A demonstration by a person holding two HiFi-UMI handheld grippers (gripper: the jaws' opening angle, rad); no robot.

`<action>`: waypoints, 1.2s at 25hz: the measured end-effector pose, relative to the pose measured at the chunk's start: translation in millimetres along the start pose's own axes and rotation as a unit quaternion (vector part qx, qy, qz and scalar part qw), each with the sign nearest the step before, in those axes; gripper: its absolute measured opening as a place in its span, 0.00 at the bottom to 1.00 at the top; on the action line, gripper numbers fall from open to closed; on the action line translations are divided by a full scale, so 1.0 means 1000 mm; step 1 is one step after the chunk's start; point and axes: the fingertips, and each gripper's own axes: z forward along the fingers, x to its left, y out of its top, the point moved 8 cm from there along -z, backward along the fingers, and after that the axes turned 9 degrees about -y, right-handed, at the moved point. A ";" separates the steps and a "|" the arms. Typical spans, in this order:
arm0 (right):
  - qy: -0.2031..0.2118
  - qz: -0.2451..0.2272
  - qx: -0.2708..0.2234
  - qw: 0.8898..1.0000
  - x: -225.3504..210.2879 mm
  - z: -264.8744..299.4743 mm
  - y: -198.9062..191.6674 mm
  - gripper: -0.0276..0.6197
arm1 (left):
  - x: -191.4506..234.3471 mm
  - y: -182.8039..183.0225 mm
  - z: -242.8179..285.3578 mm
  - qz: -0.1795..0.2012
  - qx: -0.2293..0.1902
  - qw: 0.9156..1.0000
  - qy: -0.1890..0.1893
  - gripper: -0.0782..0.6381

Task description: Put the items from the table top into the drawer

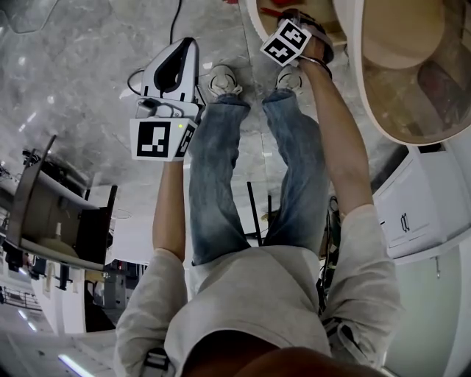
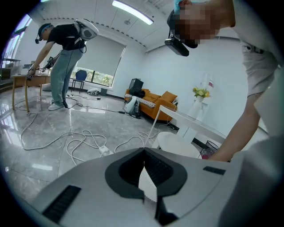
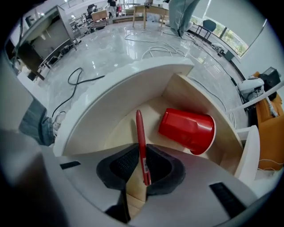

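A red pen (image 3: 140, 133) is clamped between the pads of my right gripper (image 3: 141, 148), which points down into the open curved drawer (image 3: 111, 102). The pen's tip hangs over the drawer's light wooden floor. A red cup (image 3: 188, 129) lies on its side inside the drawer, just right of the pen. In the head view the right gripper's marker cube (image 1: 285, 40) sits over the drawer's white rim (image 1: 252, 20) at the top. My left gripper (image 1: 190, 43) hangs over the floor to the left, its jaws (image 2: 144, 151) shut with nothing in them.
The round white table top (image 1: 412, 81) curves down the right side, with a white cabinet (image 1: 412, 213) below it. White cables (image 2: 84, 142) trail across the marble floor. Another person (image 2: 62, 57) bends over a wooden table far left, and an orange sofa (image 2: 155, 104) stands by the window.
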 end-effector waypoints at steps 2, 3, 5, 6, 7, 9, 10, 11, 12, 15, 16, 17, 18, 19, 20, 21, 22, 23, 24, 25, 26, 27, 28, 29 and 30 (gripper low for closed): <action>0.003 0.010 -0.001 1.000 -0.001 0.003 -0.001 0.15 | 0.001 0.001 -0.001 0.000 0.000 1.000 0.002 0.13; 0.002 0.013 -0.004 1.000 -0.001 0.002 -0.002 0.16 | 0.001 0.001 -0.002 0.000 0.001 1.000 0.003 0.13; 0.001 0.017 -0.010 1.000 -0.003 -0.002 -0.001 0.25 | 0.000 0.004 -0.004 -0.002 0.001 1.000 0.006 0.13; 0.001 0.019 -0.013 1.000 -0.004 -0.005 0.000 0.27 | -0.001 0.006 -0.005 -0.002 0.000 1.000 0.007 0.13; 0.000 0.018 -0.016 1.000 -0.004 -0.011 0.002 0.27 | -0.004 0.009 -0.007 -0.003 0.000 1.000 0.007 0.13; -0.008 0.012 -0.023 1.000 -0.003 -0.027 0.004 0.25 | -0.012 0.017 -0.013 -0.005 0.000 1.000 0.007 0.13; -0.017 0.008 -0.028 0.999 -0.003 -0.036 0.005 0.22 | -0.016 0.022 -0.016 -0.006 -0.001 1.000 0.006 0.13; -0.027 0.006 -0.034 0.999 -0.003 -0.046 0.008 0.18 | -0.020 0.028 -0.020 -0.006 -0.002 1.000 0.005 0.13; -0.036 0.005 -0.044 0.998 -0.004 -0.058 0.012 0.16 | -0.024 0.035 -0.024 -0.006 -0.003 1.000 0.004 0.13; -0.048 0.002 -0.060 0.997 0.001 -0.093 0.019 0.12 | -0.040 0.053 -0.039 -0.007 -0.004 1.000 0.004 0.13; -0.050 0.001 -0.059 0.997 0.003 -0.104 0.017 0.11 | -0.046 0.059 -0.046 -0.008 -0.004 1.000 0.004 0.13; -0.050 0.001 -0.059 0.997 0.006 -0.115 0.016 0.10 | -0.053 0.065 -0.052 -0.008 -0.004 1.000 0.004 0.13; -0.051 0.002 -0.063 0.997 0.007 -0.126 0.016 0.10 | -0.058 0.070 -0.058 -0.007 -0.005 1.000 0.004 0.13; -0.052 0.004 -0.070 0.996 0.008 -0.138 0.018 0.09 | -0.062 0.076 -0.064 -0.006 -0.006 1.000 0.005 0.13; -0.054 0.007 -0.079 0.995 0.009 -0.150 0.021 0.09 | -0.065 0.080 -0.070 -0.006 -0.007 1.000 0.006 0.13; -0.055 0.013 -0.088 0.995 0.010 -0.162 0.024 0.08 | -0.068 0.084 -0.075 -0.006 -0.008 1.000 0.009 0.13; -0.057 0.021 -0.097 0.993 0.011 -0.173 0.026 0.08 | -0.071 0.087 -0.080 -0.007 -0.008 1.000 0.011 0.13; -0.061 0.032 -0.107 0.992 0.010 -0.185 0.027 0.08 | -0.076 0.090 -0.084 -0.008 -0.010 1.000 0.014 0.13; -0.064 0.046 -0.117 0.990 0.009 -0.196 0.028 0.08 | -0.080 0.093 -0.088 -0.008 -0.011 1.000 0.016 0.13; -0.067 0.061 -0.127 0.988 0.008 -0.208 0.028 0.08 | -0.085 0.096 -0.091 -0.009 -0.013 1.000 0.017 0.13; -0.068 0.075 -0.138 0.985 0.008 -0.218 0.029 0.08 | -0.091 0.099 -0.094 -0.009 -0.014 1.000 0.019 0.13; -0.067 0.087 -0.149 0.983 0.008 -0.229 0.029 0.08 | -0.096 0.102 -0.097 -0.010 -0.015 1.000 0.019 0.13; -0.066 0.096 -0.159 0.980 0.009 -0.238 0.029 0.08 | -0.100 0.104 -0.099 -0.010 -0.016 1.000 0.020 0.13; -0.064 0.104 -0.168 0.978 0.010 -0.246 0.029 0.08 | -0.105 0.106 -0.102 -0.009 -0.018 1.000 0.020 0.13; -0.061 0.115 -0.176 0.976 0.011 -0.255 0.028 0.08 | -0.109 0.107 -0.104 -0.008 -0.019 1.000 0.021 0.13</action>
